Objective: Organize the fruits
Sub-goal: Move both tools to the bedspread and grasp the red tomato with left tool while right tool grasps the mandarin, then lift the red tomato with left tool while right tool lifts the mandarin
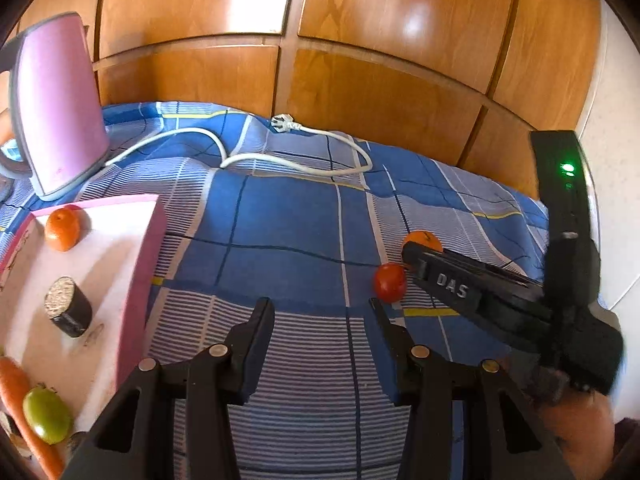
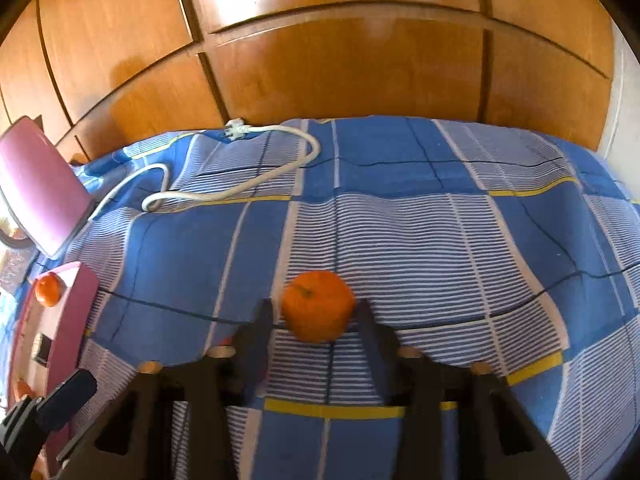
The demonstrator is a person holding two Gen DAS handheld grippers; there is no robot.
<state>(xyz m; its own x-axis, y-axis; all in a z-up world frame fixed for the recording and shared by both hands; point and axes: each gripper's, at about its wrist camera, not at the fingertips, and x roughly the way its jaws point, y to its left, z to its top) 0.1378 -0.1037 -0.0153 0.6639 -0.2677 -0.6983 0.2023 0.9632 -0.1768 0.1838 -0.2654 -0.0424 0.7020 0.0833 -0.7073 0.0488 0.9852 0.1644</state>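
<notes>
Over a blue, white and yellow checked cloth [image 2: 400, 216] both grippers point forward and steeply down. Seen from its own wrist camera, the right gripper [image 2: 316, 306] has a round orange mandarin with a small stem [image 2: 318, 306] between its fingertips; the right-hand fingertip [image 2: 366, 312] meets the fruit's side, while a sliver of cloth seems to show beside the left-hand one, so a firm clamp cannot be told. The mandarin rests on the cloth.

From the left wrist camera that same gripper reaches in from 4 o'clock, black and marked "DAS", covering most of the mandarin (only its top shows). Only this view shows a small round red tomato [image 1: 390, 282] on the cloth just beside that gripper's tip. The left gripper [image 1: 320, 308] hangs above bare cloth with its fingers apart and nothing between them; the tomato lies just past its right fingertip.

At 9 o'clock in the left view stands a pink-walled box with a white floor [image 1: 144, 264], holding a second mandarin [image 1: 62, 230], a dark short cylinder [image 1: 68, 312], a green tomato [image 1: 46, 416] and a carrot [image 1: 16, 384] cut off by the edge. The right view shows just a strip of this box. Behind it stand a pink kettle [image 1: 60, 108] and a white cable with plug [image 1: 280, 160], before brown wooden cabinet doors [image 1: 360, 60].
</notes>
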